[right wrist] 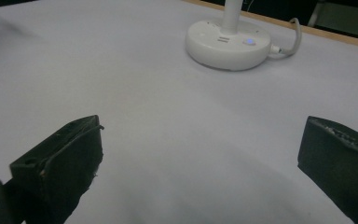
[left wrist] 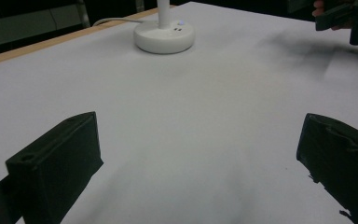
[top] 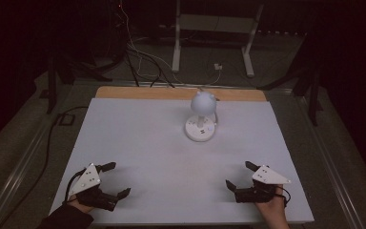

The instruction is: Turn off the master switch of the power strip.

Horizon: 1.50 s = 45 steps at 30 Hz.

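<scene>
A small white desk lamp (top: 201, 117) with a round base and a globe head stands upright at the far middle of the white table top (top: 138, 138). Its base (left wrist: 164, 36) shows far ahead in the left gripper view, and again, with a small blue light on it, as the base (right wrist: 228, 43) in the right gripper view. My left gripper (top: 116, 180) rests open near the front left edge, nothing between its jaws. My right gripper (top: 239, 175) rests open near the front right edge, also holding nothing. Both point toward the lamp, well short of it.
A white cable (right wrist: 292, 41) runs from the lamp base off the back of the table. A wooden strip (top: 181, 93) edges the far side. Beyond it, on the dark floor, stand white stand legs (top: 176, 43) and loose cables (top: 138, 57).
</scene>
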Available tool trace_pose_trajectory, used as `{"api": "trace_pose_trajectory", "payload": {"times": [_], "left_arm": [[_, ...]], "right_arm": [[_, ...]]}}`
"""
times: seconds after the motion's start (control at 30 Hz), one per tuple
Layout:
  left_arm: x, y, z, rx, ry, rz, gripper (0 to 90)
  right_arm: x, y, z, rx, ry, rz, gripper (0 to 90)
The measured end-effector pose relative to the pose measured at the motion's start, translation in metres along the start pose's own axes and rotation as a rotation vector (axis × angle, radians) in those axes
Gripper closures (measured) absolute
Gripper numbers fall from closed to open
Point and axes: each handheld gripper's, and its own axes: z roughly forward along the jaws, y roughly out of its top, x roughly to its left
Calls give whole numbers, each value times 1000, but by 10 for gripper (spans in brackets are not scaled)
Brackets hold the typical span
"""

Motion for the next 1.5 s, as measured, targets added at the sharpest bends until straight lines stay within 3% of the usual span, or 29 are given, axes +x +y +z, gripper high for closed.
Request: {"api": "trace_pose_trajectory", "payload": {"times": [0.23,0.53,0.77,1.03,1.23,1.33,1.5], "left_arm": [[0,0,0,5,-2,-2,2],[1,-1,0,11,-2,-9,3],[0,0,0,11,-14,-12,3],[0,0,-1,13,-13,-14,3],[-1,0,-1,13,-13,-12,3],[-1,0,-1,13,-15,-13,3],[-1,0,-1,13,-18,-13,3]], "right_arm": [[0,0,0,14,8,-1,0],[7,0,4,50,55,-31,0],[10,2,4,68,51,-35,0],[11,3,3,80,15,-21,0],[17,6,5,111,17,-42,0],[21,9,7,141,29,-37,0],[24,15,7,145,39,-25,0]]}}
